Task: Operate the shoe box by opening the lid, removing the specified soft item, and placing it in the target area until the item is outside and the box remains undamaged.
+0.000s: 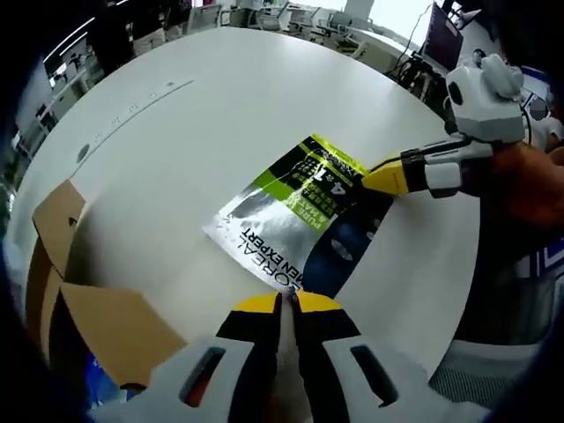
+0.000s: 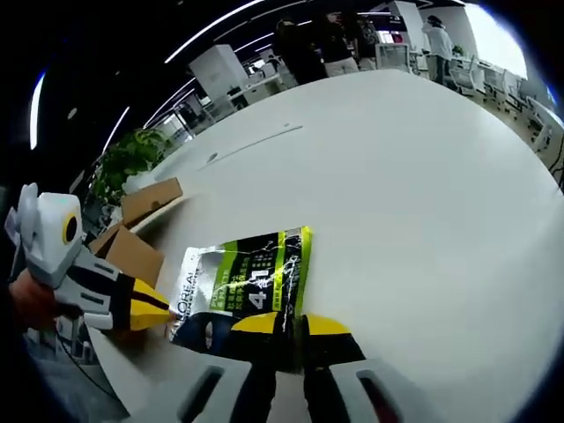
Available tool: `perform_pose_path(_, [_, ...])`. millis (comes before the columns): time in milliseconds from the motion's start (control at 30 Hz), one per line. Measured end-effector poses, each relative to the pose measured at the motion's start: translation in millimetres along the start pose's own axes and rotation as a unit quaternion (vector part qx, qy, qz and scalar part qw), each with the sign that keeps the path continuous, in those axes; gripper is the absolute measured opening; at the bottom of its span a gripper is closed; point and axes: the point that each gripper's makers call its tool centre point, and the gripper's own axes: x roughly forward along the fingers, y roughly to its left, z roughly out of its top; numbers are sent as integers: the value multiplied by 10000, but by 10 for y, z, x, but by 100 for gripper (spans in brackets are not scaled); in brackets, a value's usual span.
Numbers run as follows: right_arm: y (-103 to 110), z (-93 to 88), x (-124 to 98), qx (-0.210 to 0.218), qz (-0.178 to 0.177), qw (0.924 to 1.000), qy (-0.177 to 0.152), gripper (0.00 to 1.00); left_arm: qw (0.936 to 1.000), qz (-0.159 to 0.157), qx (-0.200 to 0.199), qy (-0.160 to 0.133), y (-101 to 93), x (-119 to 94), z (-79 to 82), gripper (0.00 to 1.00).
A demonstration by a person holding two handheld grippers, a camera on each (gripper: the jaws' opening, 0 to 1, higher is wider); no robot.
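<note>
Placing step, near done by my read: pouch (image 1: 295,216) is out of the box (image 1: 84,304) and lies flat on the white desk (image 1: 220,115).

Left gripper view: box with flaps open at 8 o'clock, well apart from the pouch. Left tool (image 1: 287,304) at 6 o'clock, tips pressed together at the pouch's near edge; can't tell if they pinch it. Right tool (image 1: 374,179) comes in from 3 o'clock, tip on the pouch's far end.

Right gripper view: right tool (image 2: 291,324) at 6 o'clock, closed over the pouch's dark edge, looks like pinching it.

Next move: let go with both tools, back off, leave the box alone.

Pouch: silver foil sachet, green and black print, crinkly and shiny, thin and floppy; should slide easily.
</note>
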Motion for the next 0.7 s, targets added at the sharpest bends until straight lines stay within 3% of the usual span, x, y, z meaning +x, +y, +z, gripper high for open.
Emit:
perform_pose_path(367, [69,16,-172,-75,-129,9999,-33,9,9996,55,-82,-262,3,-251,-4,9])
perform_pose_path(700, [108,-24,-406,-171,-253,9995,-69,9,9951,-169,-168,-958,-84,-639,24,9])
